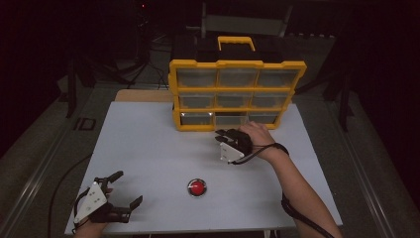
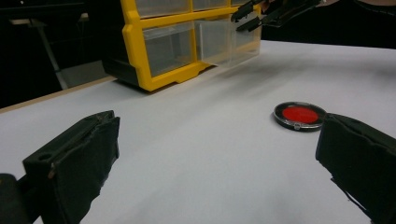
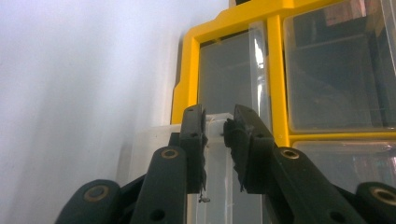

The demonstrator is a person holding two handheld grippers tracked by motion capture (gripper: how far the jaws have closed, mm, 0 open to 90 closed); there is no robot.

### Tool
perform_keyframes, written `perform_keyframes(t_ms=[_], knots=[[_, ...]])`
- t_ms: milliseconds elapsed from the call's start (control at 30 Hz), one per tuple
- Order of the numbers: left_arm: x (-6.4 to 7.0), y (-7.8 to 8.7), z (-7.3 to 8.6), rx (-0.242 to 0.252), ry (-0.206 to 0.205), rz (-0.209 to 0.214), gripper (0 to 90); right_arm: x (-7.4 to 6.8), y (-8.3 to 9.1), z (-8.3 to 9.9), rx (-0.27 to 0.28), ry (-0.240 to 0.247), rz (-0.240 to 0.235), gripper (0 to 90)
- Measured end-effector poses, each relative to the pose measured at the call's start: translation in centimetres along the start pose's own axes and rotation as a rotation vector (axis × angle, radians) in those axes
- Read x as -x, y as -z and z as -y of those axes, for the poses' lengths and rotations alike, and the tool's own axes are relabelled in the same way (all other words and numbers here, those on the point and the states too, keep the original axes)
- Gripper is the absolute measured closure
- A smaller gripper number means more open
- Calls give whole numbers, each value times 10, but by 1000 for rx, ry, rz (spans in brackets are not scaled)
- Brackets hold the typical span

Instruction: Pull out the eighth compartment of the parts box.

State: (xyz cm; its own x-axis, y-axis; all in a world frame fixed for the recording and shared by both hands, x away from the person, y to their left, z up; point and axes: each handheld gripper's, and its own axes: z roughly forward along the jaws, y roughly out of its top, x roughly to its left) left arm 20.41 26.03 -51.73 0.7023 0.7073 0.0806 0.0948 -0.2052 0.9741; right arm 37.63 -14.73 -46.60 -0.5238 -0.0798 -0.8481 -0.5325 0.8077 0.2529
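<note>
The right gripper (image 3: 215, 128) is clamped on the thin front lip of a clear plastic drawer (image 3: 219, 154) at the bottom row of the boxy yellow organizer (image 1: 236, 94), the drawer's length running outward toward the person, while the left gripper (image 1: 121, 188) rests spread wide on the smooth white table (image 1: 148, 144) near a round red button (image 1: 197, 188).

Your left gripper (image 1: 121, 191) and right gripper (image 1: 221, 135) have black jaws under a pale grey three-cornered plate (image 1: 92, 198). Brass-ringed rivets (image 3: 169, 153) pin the right one's links. A black cable (image 1: 292, 208) trails along your bare forearm.
</note>
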Motion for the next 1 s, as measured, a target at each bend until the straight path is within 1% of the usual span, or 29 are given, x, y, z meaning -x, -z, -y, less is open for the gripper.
perform_keyframes(t_ms=[233,333,367,400,433,567,600,633,700,767,1000], knots=[[0,0,0,0,0,0,0,-2,6,1,6,2,-5,752],[0,0,0,-1,0,0,0,-3,10,0,14,-1,-11,751],[0,0,0,-1,1,-1,0,-4,12,-2,24,0,-17,750],[0,0,0,-1,1,-1,0,-4,13,-2,21,5,-17,750],[0,0,0,-2,1,0,0,-4,13,-2,21,13,-17,750],[0,0,0,-3,-1,-1,0,-4,13,-1,25,12,-19,750],[0,0,0,-4,-1,-1,0,-4,12,0,21,20,-17,749],[0,0,0,-4,0,0,0,-5,12,1,13,20,-24,748],[0,0,0,-5,-1,0,0,-5,12,3,23,1,-24,748],[0,-1,0,-7,-1,1,0,-5,11,3,22,-5,-23,747],[1,-1,0,-9,-2,1,0,-4,11,3,18,7,-32,745]])
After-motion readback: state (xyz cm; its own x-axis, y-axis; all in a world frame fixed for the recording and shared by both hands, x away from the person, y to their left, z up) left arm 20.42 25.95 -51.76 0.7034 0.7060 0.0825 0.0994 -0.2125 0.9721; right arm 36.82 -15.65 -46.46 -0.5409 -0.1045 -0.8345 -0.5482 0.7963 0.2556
